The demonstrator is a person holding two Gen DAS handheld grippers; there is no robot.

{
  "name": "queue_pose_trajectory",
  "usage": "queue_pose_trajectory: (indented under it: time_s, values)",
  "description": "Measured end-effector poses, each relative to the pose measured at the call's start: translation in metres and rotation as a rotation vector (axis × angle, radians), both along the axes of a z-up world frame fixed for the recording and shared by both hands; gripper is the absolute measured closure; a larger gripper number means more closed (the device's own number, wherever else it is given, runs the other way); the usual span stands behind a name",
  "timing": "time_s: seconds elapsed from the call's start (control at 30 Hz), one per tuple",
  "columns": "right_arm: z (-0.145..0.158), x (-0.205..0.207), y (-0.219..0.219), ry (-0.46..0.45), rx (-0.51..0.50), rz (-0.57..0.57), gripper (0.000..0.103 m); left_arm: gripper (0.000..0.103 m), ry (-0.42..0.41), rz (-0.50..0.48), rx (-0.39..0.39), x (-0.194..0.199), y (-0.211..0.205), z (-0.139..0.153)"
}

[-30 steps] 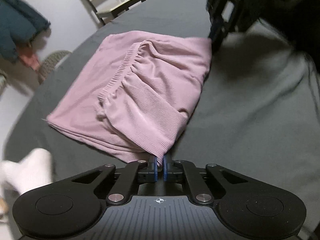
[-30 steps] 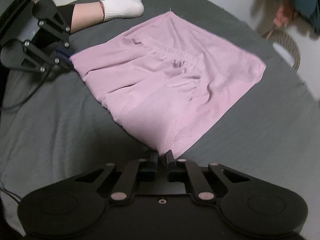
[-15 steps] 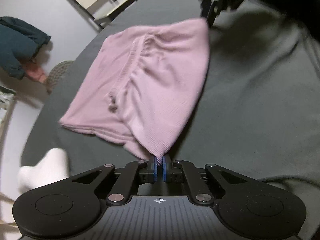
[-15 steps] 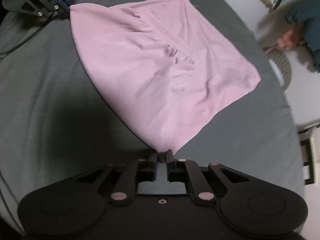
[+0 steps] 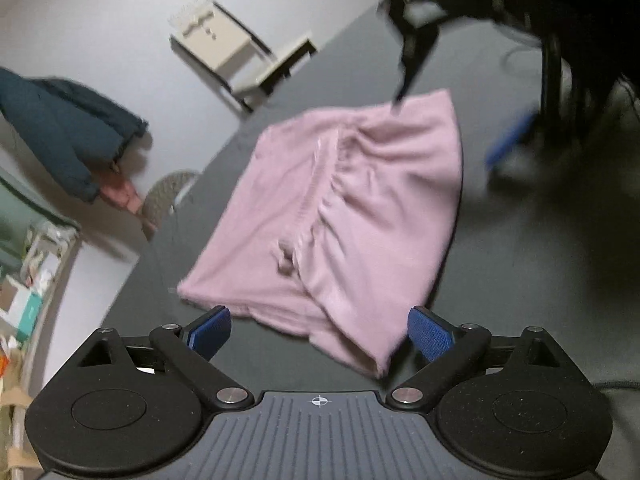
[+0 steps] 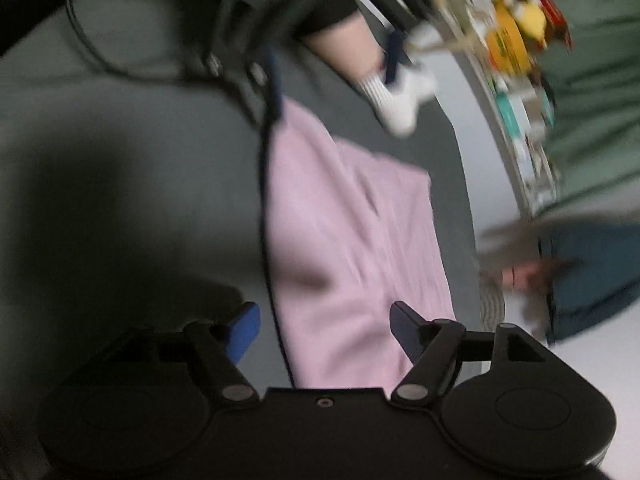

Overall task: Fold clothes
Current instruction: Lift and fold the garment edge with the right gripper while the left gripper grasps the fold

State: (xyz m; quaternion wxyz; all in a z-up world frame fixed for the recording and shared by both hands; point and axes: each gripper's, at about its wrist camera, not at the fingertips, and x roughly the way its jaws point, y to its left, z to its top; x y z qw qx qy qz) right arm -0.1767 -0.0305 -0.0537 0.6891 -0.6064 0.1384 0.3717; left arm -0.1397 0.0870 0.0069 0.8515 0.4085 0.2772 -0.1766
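Garment: pink ribbed shorts [image 5: 352, 216], folded over once, lie flat on the dark grey surface [image 5: 520, 280]; their gathered waistband [image 5: 320, 200] runs down the middle of the top face.
Left claw [image 5: 320, 334]: we hold it wide, blue pads apart, nothing between them; the near corner of the shorts sits just ahead of and between the jaws, apart from both pads.
Right claw [image 6: 324, 330]: also wide and empty, hanging over the opposite end of the cloth [image 6: 352, 248]; that view is heavily blurred, so we cannot tell whether it touches the fabric.
Key relation: the shorts stretch lengthwise from one claw toward the other, each claw at its own end, so we judge neither is clearly nearer.
Step, as we judge it: this fold is laid down and released; a second fold would need fresh grips.
Writing: none we can read; the packets on the shelf [image 6: 516, 40] are too blurred.
Also seen: a person's white sock [image 6: 400, 100] on the surface.
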Motion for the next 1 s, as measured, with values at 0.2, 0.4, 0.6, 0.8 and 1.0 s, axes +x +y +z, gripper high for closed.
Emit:
queue_pose_trajectory:
  time_s: [0.2,0.4,0.6,0.8,1.0]
  values:
    - [-0.016,0.001,0.043,-0.013,0.045,0.042,0.033,0.007,-0.014,-0.063,0.023,-0.007,-0.006,-0.007]
    - [-0.038,-0.001,0.049,-0.186,-0.053,0.108,0.066,0.007,-0.086,-0.170,0.026,-0.016,-0.010,-0.009]
    - [-0.017,0.009,0.051,-0.132,0.053,0.055,0.068,0.007,-0.092,-0.225,0.075,-0.014,-0.028,-0.022]
    - [0.004,0.029,0.052,-0.092,0.133,-0.022,0.069,0.008,-0.184,-0.203,0.220,-0.004,-0.051,-0.041]
    - [0.016,0.037,0.051,-0.061,0.175,-0.063,0.069,0.015,-0.195,-0.156,0.248,0.013,-0.065,-0.046]
